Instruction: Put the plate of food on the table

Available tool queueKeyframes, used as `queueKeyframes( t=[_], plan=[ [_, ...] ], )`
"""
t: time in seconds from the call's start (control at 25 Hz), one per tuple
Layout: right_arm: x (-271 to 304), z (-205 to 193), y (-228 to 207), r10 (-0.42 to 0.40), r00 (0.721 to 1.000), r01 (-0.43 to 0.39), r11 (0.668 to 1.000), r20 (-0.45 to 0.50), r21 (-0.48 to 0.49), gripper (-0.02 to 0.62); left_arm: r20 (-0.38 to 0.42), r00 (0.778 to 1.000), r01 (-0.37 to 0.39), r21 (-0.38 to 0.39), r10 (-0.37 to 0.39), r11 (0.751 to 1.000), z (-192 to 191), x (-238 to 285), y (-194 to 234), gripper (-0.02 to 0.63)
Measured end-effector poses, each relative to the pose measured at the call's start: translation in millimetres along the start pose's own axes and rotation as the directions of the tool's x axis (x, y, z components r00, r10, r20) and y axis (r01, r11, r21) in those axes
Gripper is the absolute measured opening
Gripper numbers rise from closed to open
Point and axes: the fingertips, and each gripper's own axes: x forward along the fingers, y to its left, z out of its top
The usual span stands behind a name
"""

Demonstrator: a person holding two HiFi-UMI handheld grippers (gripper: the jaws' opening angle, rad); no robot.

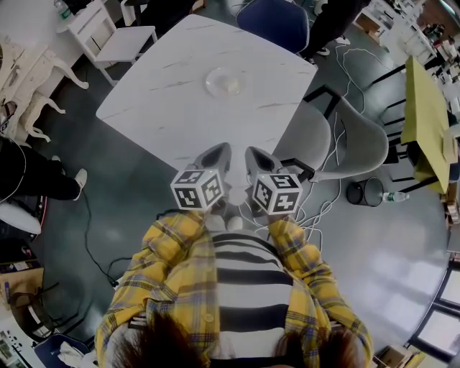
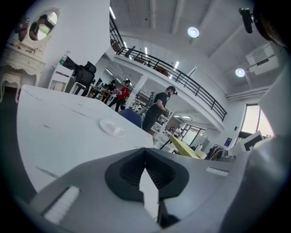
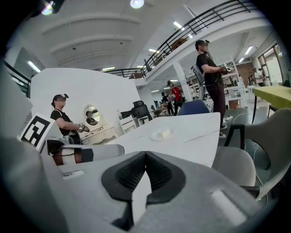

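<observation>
A clear glass plate of food rests near the middle of the white marble table. It also shows in the left gripper view as plate and in the right gripper view as plate. My left gripper and right gripper hover side by side at the table's near corner, well short of the plate. Both are shut with nothing between the jaws, as the left gripper and right gripper views show.
A grey chair stands right of the table, a blue chair at the far side, a white chair at far left. Cables trail over the floor. A yellow table is at right. People stand around.
</observation>
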Motion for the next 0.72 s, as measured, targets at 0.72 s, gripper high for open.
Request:
queueKeyframes(
  t=[0.72],
  plan=[
    [-7.5,8.1,11.1,0.001,1.0,-0.001,1.0,0.027,-0.014,-0.003,0.03,1.0,0.009,0.016,-0.009,1.0,9.5,-11.0,-5.5,-0.005]
  ],
)
